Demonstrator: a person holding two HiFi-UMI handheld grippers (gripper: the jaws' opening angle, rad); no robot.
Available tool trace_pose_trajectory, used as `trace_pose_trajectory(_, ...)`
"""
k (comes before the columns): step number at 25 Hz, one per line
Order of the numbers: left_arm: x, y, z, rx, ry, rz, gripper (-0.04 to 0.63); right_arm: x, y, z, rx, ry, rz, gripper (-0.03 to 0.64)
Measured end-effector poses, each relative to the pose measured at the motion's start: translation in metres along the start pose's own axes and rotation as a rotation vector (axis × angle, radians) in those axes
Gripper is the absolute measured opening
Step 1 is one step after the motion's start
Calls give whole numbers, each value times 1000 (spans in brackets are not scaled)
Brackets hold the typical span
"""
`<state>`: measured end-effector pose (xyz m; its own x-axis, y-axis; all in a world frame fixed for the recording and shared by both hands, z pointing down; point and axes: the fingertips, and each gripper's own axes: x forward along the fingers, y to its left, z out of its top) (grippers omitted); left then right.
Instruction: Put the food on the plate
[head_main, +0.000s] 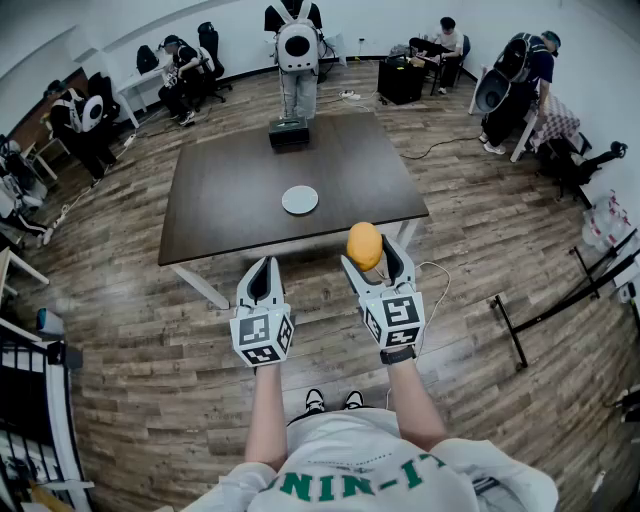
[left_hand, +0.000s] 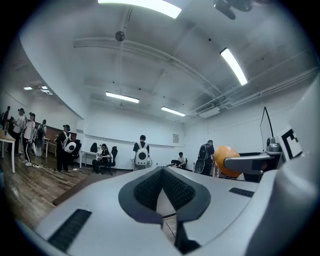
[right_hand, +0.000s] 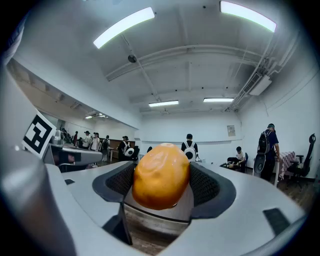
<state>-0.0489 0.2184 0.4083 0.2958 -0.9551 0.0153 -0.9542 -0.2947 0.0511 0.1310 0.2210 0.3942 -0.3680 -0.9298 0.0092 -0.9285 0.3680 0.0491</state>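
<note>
A small white plate (head_main: 300, 200) lies near the front edge of a dark brown table (head_main: 230, 190). The food (head_main: 364, 244) is a round orange-yellow piece, held in the air just before the table's front right corner. My right gripper (head_main: 368, 258) is shut on it, a pad on each side. In the right gripper view the food (right_hand: 160, 175) fills the gap between the jaws of the right gripper (right_hand: 161, 187). My left gripper (head_main: 263, 272) hangs level beside it, shut and empty. In the left gripper view the left gripper (left_hand: 162, 187) has its pads together, and the food (left_hand: 226, 161) shows at the right.
A black box (head_main: 289, 132) sits at the table's far edge, with a person (head_main: 296, 45) carrying a white pack standing behind it. Several other people stand or sit along the walls. A black metal frame (head_main: 520, 320) lies on the wooden floor at the right.
</note>
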Motion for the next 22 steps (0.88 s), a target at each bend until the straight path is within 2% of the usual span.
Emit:
trace_pose_trajectory(9,4,-25,-7,35,10,4,12,-7,-19,-11,48,16,17,356)
trace_pose_trajectory(15,15,-5,-25,30,42,26,12,17,-18,-34,100,42,31,357)
trace_pose_trajectory(18,41,5,-31,31,43,11,12,45,-19,-47,112,61,30,357)
trace_pose_trajectory(22,110,33,-38,31,60,-45,12,113,-21,-60,118,84,32,357)
